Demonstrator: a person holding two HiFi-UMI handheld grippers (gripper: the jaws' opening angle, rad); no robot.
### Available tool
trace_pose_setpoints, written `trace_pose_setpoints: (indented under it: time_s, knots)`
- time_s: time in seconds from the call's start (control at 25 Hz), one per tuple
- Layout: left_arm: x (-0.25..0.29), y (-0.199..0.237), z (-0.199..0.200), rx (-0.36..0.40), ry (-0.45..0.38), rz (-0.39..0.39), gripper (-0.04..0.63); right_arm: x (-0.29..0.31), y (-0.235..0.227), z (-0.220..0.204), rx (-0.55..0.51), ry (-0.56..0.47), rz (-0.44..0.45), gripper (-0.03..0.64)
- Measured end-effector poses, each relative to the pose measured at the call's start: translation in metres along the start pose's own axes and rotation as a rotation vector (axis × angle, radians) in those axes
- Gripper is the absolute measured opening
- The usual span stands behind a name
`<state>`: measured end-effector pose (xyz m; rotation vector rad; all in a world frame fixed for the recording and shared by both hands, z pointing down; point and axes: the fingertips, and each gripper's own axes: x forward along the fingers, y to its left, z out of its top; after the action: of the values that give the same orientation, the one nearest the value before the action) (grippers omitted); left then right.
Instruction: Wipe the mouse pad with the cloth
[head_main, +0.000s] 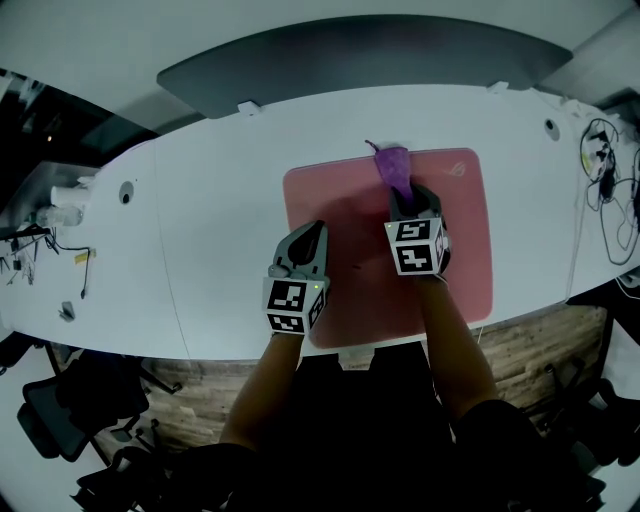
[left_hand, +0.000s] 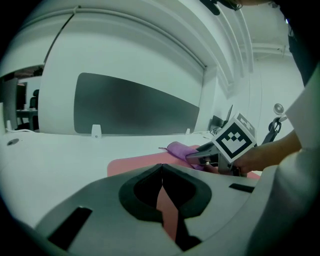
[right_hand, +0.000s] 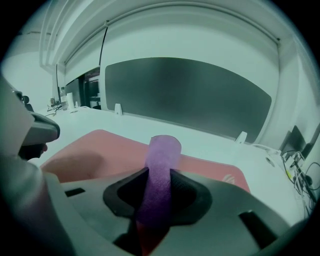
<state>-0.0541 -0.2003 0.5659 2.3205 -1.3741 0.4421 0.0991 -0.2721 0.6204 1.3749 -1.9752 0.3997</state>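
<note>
The right claw is clenched on the purple cloth, whose free end lies on the pink mouse pad near its far edge. The left claw, closed on nothing, sits over the pad's left part. This looks like the wiping step; the next move calls for dragging the cloth, pressed flat, across the pad on the tabletop.
</note>
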Motion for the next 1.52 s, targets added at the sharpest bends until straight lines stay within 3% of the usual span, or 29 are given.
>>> trace_pose_setpoints:
  time_s: [0.72,1.04,1.28,1.52]
  knots:
    - [0.037,-0.058,0.013,0.043,-0.003,-0.052,0.02,-0.019,-0.116,-0.043,0.017,0.028,-0.096,0.123]
    - [0.044,-0.073,0.01,0.052,0.0,-0.057,0.02,-0.029,-0.163,-0.06,0.055,0.031,-0.196,0.124]
    - [0.039,-0.065,0.013,0.061,-0.014,-0.028,0.02,-0.036,-0.158,-0.051,0.069,-0.027,-0.187,0.124]
    - [0.019,-0.047,0.018,0.072,-0.027,0.004,0.02,-0.061,-0.104,-0.032,0.039,-0.092,-0.13,0.127]
